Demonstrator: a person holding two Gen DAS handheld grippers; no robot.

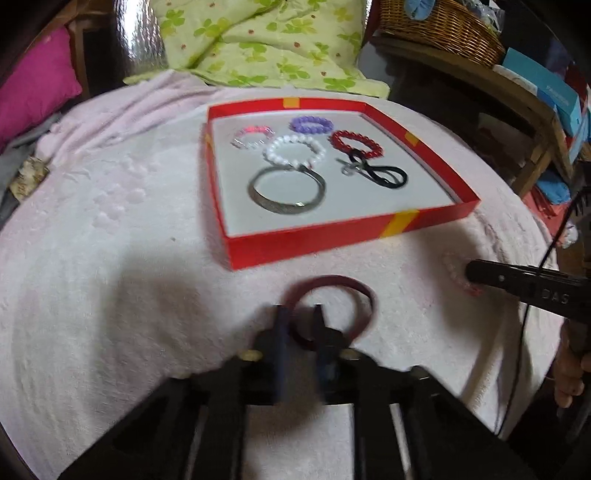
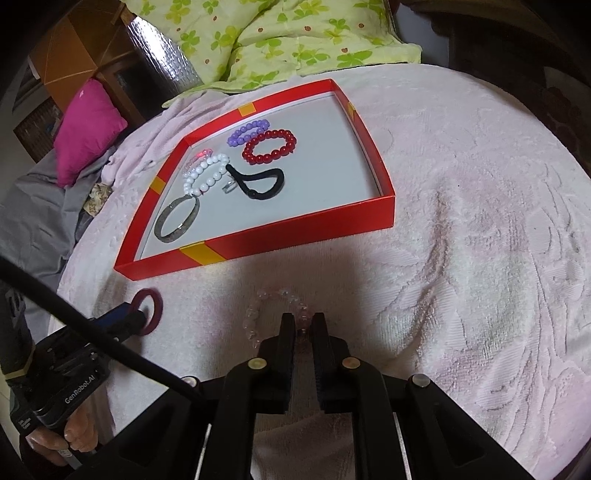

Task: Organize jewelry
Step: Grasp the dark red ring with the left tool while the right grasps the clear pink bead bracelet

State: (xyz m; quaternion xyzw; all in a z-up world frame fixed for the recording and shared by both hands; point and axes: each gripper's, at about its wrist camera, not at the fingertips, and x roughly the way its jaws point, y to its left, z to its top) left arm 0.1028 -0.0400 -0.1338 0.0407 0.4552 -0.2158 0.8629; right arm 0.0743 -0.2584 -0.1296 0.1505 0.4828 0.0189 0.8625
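1. dark red bangle (image 1: 330, 308) (image 2: 149, 312): lies on the pale pink blanket (image 1: 110, 258) (image 2: 461, 221), just in front of the red tray's near wall. the left gripper (image 1: 300, 314) (image 2: 142, 317) has its fingers narrowed on the near side of the ring, one inside the loop and one outside.
2. clear bead bracelet (image 2: 275, 312) (image 1: 456, 271): on the blanket, in front of the tray and well apart from the bangle. the right gripper (image 2: 303, 325) (image 1: 471, 271) is closed narrowly on its beads.
3. red tray (image 1: 332, 236) (image 2: 295, 236): shallow, white floor, yellow tape marks on the walls; sits on the blanket.
4. tray contents: silver bangle (image 1: 286, 188) (image 2: 177, 221), touching a white bead bracelet (image 1: 295, 149) (image 2: 207, 173); pink and clear bracelet (image 1: 251, 136) partly behind the white one; purple bead bracelet (image 1: 310, 124) (image 2: 247, 132); red bead bracelet (image 1: 356, 142) (image 2: 269, 147); black hair tie (image 1: 380, 173) (image 2: 258, 182) with a small silver ring (image 1: 347, 169) (image 2: 229, 188) beside it.
5. surroundings: green clover-print pillow (image 1: 258, 40) (image 2: 295, 33) beyond the tray, magenta cushion (image 1: 37, 85) (image 2: 88, 129) to the left, wicker basket (image 1: 443, 26) at far right in the left wrist view.
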